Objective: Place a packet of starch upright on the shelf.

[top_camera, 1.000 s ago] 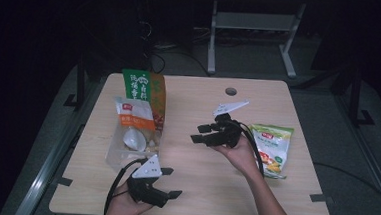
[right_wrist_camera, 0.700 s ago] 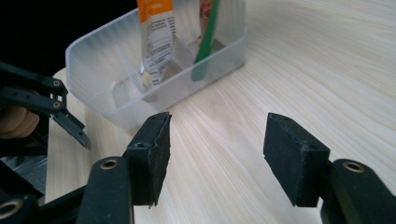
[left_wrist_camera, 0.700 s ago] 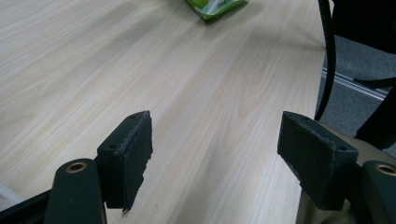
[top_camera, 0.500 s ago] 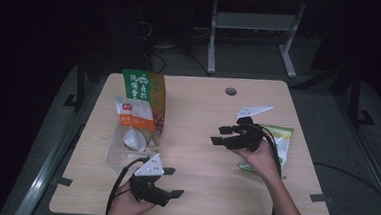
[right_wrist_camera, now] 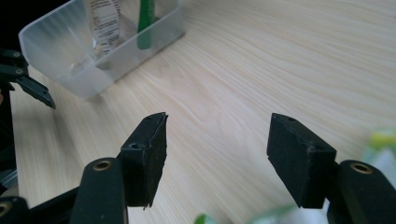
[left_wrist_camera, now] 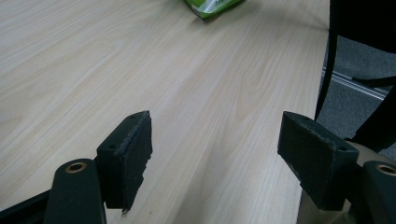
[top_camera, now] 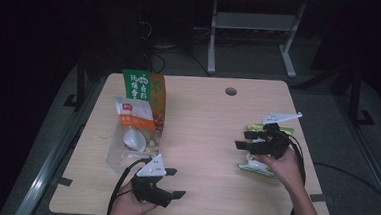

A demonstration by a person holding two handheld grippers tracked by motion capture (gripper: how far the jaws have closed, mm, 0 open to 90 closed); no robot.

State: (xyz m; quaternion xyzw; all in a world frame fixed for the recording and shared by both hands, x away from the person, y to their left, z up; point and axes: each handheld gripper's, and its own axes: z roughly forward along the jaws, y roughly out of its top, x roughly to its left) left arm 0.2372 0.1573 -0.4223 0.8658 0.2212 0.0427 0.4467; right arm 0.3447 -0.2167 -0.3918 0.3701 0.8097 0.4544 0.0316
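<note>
Right gripper [top_camera: 246, 139]: I had its jaws just opening, nothing between, above the green-and-white snack packet [top_camera: 255, 166] at the desk's right edge.
Packet: mostly hidden under my hand.
Left gripper [top_camera: 175, 182]: jaws spread, empty, near edge.

Bin [top_camera: 125, 151] left – snack bag [top_camera: 255, 165] right, on table [top_camera: 202, 123].

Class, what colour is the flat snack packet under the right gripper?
Bright green flat snack packet, best seen in the high view, below the right gripper.
</note>
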